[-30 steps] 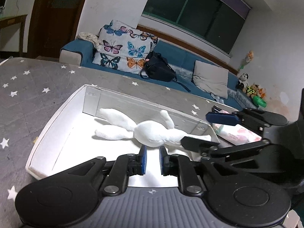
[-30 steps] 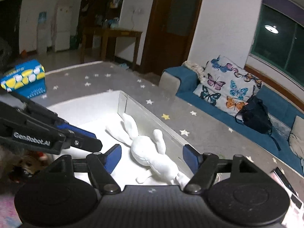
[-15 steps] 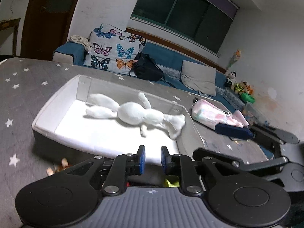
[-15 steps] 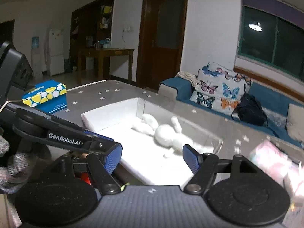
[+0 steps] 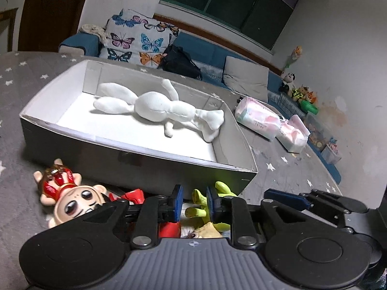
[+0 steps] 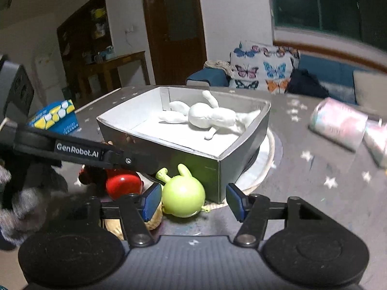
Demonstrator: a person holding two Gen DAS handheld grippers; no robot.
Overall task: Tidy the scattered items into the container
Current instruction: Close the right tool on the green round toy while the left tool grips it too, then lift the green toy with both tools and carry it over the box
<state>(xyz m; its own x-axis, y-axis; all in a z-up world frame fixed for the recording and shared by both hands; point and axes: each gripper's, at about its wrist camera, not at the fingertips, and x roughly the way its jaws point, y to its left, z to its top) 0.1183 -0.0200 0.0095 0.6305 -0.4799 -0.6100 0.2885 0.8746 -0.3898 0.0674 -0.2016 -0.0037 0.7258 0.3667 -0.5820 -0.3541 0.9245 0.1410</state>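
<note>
a limp white plush doll sprawls in the grey box; left claw narrowly parted, right claw released.

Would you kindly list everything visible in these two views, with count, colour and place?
box: 1, grey outside, white inside, on the starred table
plush doll: 1, white, lying inside the box
big-eyed doll: 1, red and tan, on the table in front of the box
alien toy: 1, green, beside the box's near corner
tissue packs: 2, pink-white, right of the box
carton: 1, blue and yellow, left of the box
butterfly cushion: 1, multicoloured, on the blue sofa
left gripper: 1, black, jaws narrowly apart, empty
right gripper: 1, black, jaws wide open by the alien toy
</note>
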